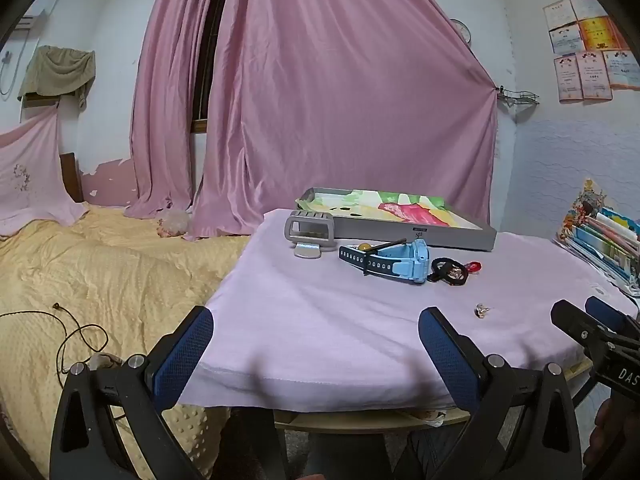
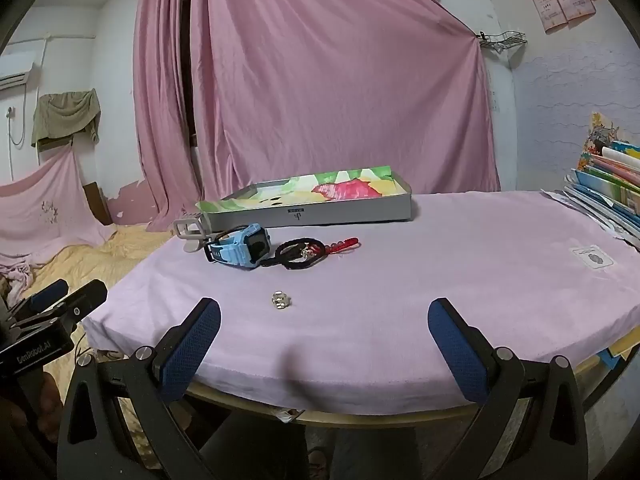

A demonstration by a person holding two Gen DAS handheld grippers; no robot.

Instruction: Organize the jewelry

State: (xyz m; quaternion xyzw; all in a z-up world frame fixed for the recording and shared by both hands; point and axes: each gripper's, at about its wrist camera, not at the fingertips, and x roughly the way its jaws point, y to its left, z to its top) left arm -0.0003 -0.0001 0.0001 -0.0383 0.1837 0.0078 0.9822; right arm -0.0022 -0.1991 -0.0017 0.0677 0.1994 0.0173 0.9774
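A blue watch [image 1: 400, 265] [image 2: 244, 250] lies on the pink-covered table [image 1: 340, 328] [image 2: 440, 280], beside a black cord bracelet [image 1: 448, 271] [image 2: 298, 255] with a red charm [image 1: 475, 267] [image 2: 344, 245]. A small silver ring [image 1: 481, 311] [image 2: 281, 300] lies alone nearer the front edge. Behind them rests a shallow grey tray [image 1: 400, 232] [image 2: 312, 212] with a colourful lining. My left gripper [image 1: 316, 320] hangs open over the table's front left, empty. My right gripper [image 2: 324, 314] is open and empty too, just short of the ring; its black body [image 1: 592, 332] shows in the left wrist view.
A small grey stand [image 1: 308, 232] [image 2: 190, 230] sits left of the watch. Books [image 1: 600, 236] [image 2: 608, 184] are stacked at the right edge. A yellow bedspread [image 1: 100, 272] with a dark cord [image 1: 76, 336] lies to the left. Pink curtains [image 1: 320, 100] hang behind.
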